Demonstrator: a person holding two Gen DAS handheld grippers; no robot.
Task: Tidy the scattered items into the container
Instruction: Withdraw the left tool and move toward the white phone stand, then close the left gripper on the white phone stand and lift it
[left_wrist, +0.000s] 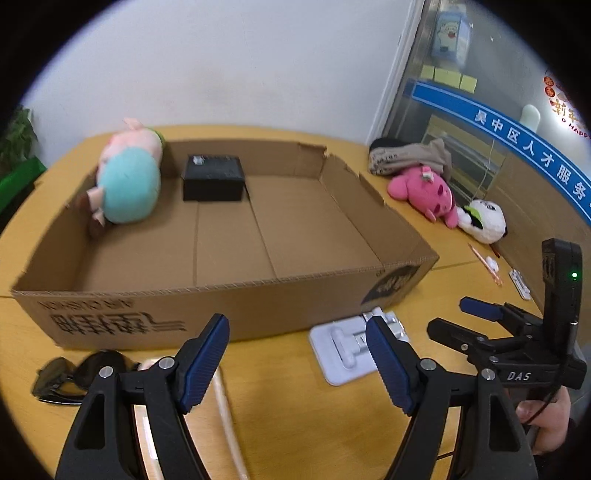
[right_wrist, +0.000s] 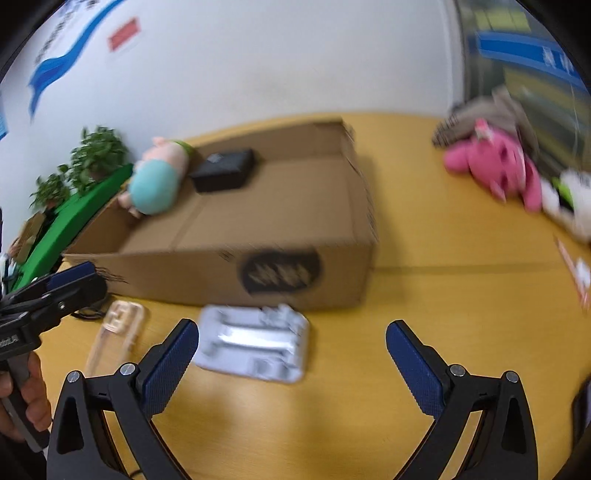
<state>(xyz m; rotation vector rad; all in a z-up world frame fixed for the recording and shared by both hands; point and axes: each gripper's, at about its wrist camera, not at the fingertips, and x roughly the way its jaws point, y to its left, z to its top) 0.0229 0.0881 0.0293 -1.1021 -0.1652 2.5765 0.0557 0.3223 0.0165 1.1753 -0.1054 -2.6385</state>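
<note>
An open cardboard box (left_wrist: 229, 306) sits on the yellow table; it also shows in the right wrist view (right_wrist: 192, 269). Inside lie a pig plush in teal (left_wrist: 129, 184) and a black box (left_wrist: 213, 178). My left gripper (left_wrist: 295, 354) is open and empty, just in front of the box wall. My right gripper (right_wrist: 291, 354) is open and empty, and also shows in the left wrist view (left_wrist: 458, 314). A white plastic tray (left_wrist: 354, 345) (right_wrist: 255, 343) lies on the table between the grippers. Dark sunglasses (left_wrist: 74, 376) lie at left.
A pink plush (left_wrist: 424, 192) (right_wrist: 495, 166), a white plush (left_wrist: 484, 219), a beige cloth bundle (left_wrist: 410, 155), a pen (left_wrist: 485, 264) and a small white item (left_wrist: 521, 284) lie at right. A clear package (right_wrist: 118, 328) lies at left. Plants (right_wrist: 88, 158) stand beyond the table.
</note>
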